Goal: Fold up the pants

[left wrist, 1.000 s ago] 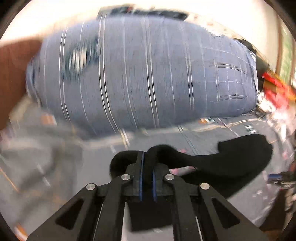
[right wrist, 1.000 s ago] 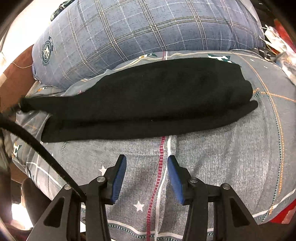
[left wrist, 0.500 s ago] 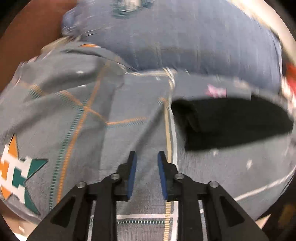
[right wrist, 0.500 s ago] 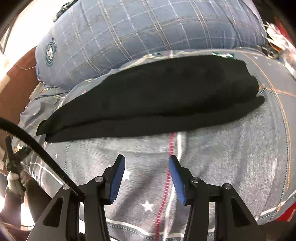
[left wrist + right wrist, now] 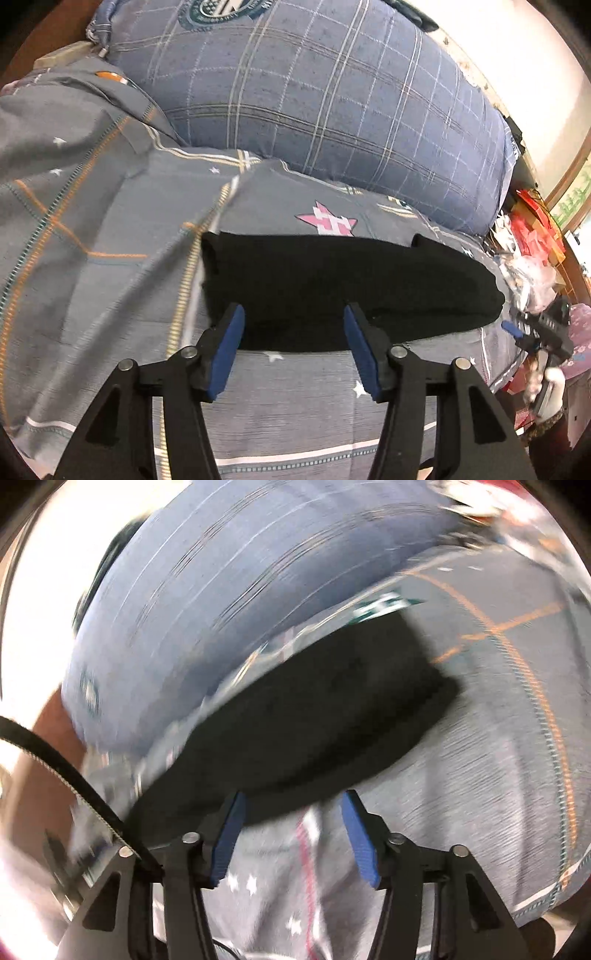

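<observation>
While angled down over the grey star-printed bedsheet (image 5: 110, 229), left gripper (image 5: 293, 317) and right gripper (image 5: 291, 803) gaped, blue-padded jaws just widened, gripping nothing. Folded black fabric pants (image 5: 332, 280) lay flat beyond both tips. Right view smeared by blur. Blue plaid pillow (image 5: 332, 96) behind.

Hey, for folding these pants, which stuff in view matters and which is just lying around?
Belongs to the job:
- black pants, folded, lying on the bedsheet
- left tool, open
- right tool, open

Just lying about:
- blue plaid pillow
- red packaging clutter beside the bed
</observation>
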Available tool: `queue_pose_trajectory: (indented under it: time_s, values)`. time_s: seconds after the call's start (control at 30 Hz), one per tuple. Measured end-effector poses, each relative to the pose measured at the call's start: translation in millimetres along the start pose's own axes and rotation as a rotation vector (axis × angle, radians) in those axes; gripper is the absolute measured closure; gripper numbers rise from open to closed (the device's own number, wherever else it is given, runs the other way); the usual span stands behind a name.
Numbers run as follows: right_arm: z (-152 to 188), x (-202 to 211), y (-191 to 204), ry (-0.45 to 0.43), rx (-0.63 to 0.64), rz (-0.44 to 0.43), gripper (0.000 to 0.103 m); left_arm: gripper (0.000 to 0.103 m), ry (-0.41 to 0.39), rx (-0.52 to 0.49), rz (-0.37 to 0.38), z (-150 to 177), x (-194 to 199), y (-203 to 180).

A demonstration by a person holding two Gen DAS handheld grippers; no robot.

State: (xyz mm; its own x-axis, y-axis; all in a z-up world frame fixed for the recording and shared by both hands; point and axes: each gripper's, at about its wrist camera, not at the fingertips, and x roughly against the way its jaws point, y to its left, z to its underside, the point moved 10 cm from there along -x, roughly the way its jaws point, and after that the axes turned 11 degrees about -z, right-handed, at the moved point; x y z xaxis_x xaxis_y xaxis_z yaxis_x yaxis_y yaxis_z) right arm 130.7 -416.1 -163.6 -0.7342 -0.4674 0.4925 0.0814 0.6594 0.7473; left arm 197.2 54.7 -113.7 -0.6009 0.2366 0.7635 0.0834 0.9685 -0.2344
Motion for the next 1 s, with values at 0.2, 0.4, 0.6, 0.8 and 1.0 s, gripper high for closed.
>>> queue_pose_trajectory:
  time_s: [0.2, 0.4, 0.6, 0.8, 1.0]
  values:
    - [-27.3, 0.2, -23.0, -0.07, -0.15, -0.06, 0.041, 0.048, 0.004, 0.011, 0.001, 8.4, 5.1, -3.9]
    - [-51.1, -21.7, -53.6, -0.113, -0.269, 0.02, 0.042, 0.048, 0.023, 0.115, -0.019, 17.2, 9.4, 18.3]
    - [-58.9, -14.8, -39.6, -0.121, -0.269, -0.055, 0.093, 0.048, 0.001, 0.186, -0.043, 13.1, 28.3, 37.5]
    - [-56.8, 28.3, -35.4, -0.154, -0.203, -0.066, 0.094, 0.047, -0.009, 0.23, -0.022, 1.6, 33.1, 36.6]
    - [-38.0, 37.5, -83.2, -0.143, -0.264, 0.021, 0.093, 0.04, 0.064, 0.287, 0.0, 8.3, 2.3, 37.7]
